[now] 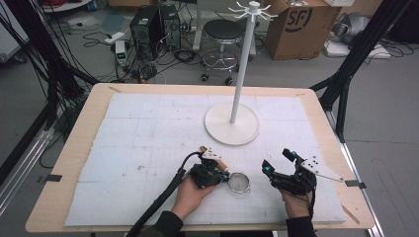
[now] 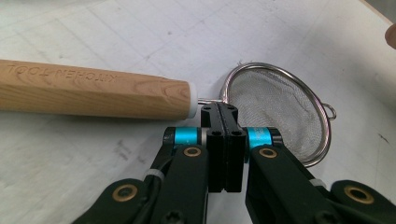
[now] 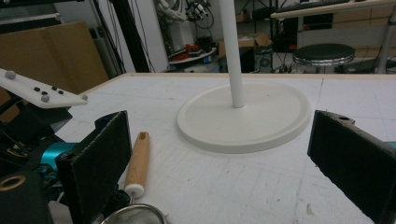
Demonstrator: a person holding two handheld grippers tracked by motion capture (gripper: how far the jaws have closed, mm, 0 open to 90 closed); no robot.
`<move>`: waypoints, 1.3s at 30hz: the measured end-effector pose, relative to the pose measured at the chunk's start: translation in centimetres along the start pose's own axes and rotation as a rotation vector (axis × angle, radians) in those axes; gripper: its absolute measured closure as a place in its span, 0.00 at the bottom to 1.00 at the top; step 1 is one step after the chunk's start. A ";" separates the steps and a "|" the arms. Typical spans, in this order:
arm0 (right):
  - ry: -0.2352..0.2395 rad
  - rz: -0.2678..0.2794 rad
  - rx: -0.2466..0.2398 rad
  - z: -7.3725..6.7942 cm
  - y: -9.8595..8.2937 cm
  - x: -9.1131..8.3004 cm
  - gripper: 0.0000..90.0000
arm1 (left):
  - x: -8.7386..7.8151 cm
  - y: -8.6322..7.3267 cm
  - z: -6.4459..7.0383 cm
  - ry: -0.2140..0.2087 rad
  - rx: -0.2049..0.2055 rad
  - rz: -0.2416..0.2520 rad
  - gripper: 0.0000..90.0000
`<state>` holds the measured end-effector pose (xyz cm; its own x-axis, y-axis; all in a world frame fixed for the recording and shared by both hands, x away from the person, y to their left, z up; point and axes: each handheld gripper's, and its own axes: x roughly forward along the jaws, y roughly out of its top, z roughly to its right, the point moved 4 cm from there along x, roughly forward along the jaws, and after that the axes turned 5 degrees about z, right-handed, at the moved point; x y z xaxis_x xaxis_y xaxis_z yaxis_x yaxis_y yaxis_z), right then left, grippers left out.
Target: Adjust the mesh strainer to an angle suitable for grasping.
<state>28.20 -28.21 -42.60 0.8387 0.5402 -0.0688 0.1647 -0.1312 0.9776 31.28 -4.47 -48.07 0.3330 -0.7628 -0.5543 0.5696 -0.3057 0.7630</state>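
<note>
A small metal mesh strainer with a light wooden handle lies flat on the white mat. My left gripper is shut, its tips right at the thin wire neck between handle and mesh; nothing shows pinched between its jaws. My right gripper stands wide open to the right of the strainer, nothing between its jaws, facing the white stand. The left hand and its gripper cover most of the handle in the high view.
A white stand with a round base, a tall pole and hooks on top sits beyond the strainer. The white mat covers the wooden table. Stool, boxes and cables are on the floor behind.
</note>
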 end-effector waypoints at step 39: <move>0.018 -0.048 -0.034 -0.6 -0.6 0.4 0.06 | -6.8 -0.1 -2.3 -0.001 0.008 0.152 0.34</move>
<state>28.17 -27.41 -43.13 0.8205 0.5605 -0.1127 0.1868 -0.0764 0.9794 30.67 2.02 -45.13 0.4141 -0.8014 -0.4316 0.5067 -0.1910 0.8407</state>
